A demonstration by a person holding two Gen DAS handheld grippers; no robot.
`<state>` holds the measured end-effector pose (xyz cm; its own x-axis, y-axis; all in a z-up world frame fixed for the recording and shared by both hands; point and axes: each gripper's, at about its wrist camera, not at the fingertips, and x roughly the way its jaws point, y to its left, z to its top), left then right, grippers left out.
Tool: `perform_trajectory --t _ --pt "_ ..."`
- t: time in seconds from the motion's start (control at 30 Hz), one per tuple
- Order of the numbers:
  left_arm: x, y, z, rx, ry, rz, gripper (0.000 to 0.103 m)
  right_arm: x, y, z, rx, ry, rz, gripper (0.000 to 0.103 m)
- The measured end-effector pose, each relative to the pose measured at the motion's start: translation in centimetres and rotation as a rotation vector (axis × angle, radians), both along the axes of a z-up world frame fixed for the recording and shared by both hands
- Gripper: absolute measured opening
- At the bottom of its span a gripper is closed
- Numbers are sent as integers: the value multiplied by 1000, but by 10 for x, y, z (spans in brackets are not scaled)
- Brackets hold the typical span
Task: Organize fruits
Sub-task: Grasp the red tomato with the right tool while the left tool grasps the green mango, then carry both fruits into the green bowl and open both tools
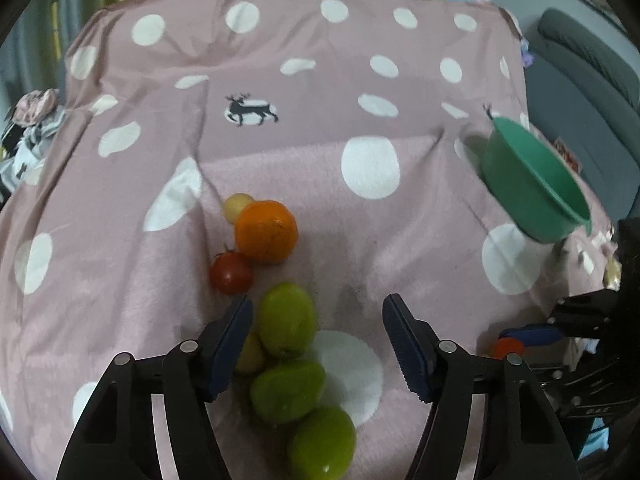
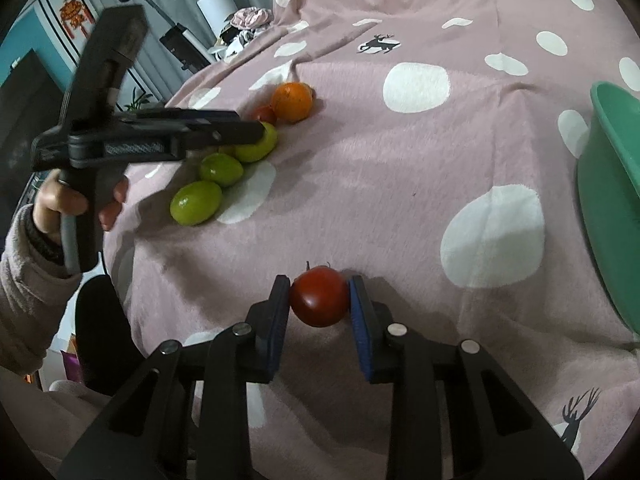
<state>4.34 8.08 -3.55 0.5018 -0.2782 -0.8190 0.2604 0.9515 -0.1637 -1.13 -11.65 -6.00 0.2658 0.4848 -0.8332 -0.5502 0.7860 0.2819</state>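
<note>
My right gripper [image 2: 319, 294] is shut on a red tomato [image 2: 319, 297] just above the pink dotted blanket [image 2: 400, 160]. My left gripper [image 1: 318, 322] is open and hovers over a cluster of fruit: three green fruits [image 1: 287, 319], an orange [image 1: 266, 231], a second red tomato [image 1: 231, 273], and a pale yellow fruit [image 1: 237, 206]. The nearest green fruit lies by its left finger [image 1: 232, 336]. A green bowl [image 1: 532, 182] stands to the right; it also shows at the right edge of the right wrist view [image 2: 612, 200]. The fruit cluster shows in the right wrist view [image 2: 224, 168] too.
The blanket covers a raised surface with folds near the fruit. A grey sofa [image 1: 588, 92] stands right of it. Clothes [image 1: 28, 120] lie at the far left edge. A hand [image 2: 76, 200] holds the left gripper's handle.
</note>
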Motion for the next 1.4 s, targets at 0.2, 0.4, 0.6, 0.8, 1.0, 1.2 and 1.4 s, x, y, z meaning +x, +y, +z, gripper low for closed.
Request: perform_trajectory --t 0.2,0.4,0.6,0.8,1.0,1.2,1.4 --pt "12 -3 -14 46 55 0 56 2 -1 0 23 1 -4 30" --pt "16 -8 -22 116 63 -5 36 4 -2 -5 24 13 -18 31" --pt "17 -3 -22 92 58 18 35 4 -3 -6 31 17 -30 31" --pt "2 9 10 -28 0 40 35 2 -9 -1 45 3 -45 31" --pt "-7 14 44 -109 -53 45 35 1 -19 11 88 -28 -70 31" --pt "-10 10 73 -151 -109 40 35 1 -39 31 138 -82 -124 31" --pt "-6 -16 92 -157 -136 -11 35 4 -73 58 195 -160 -219 31"
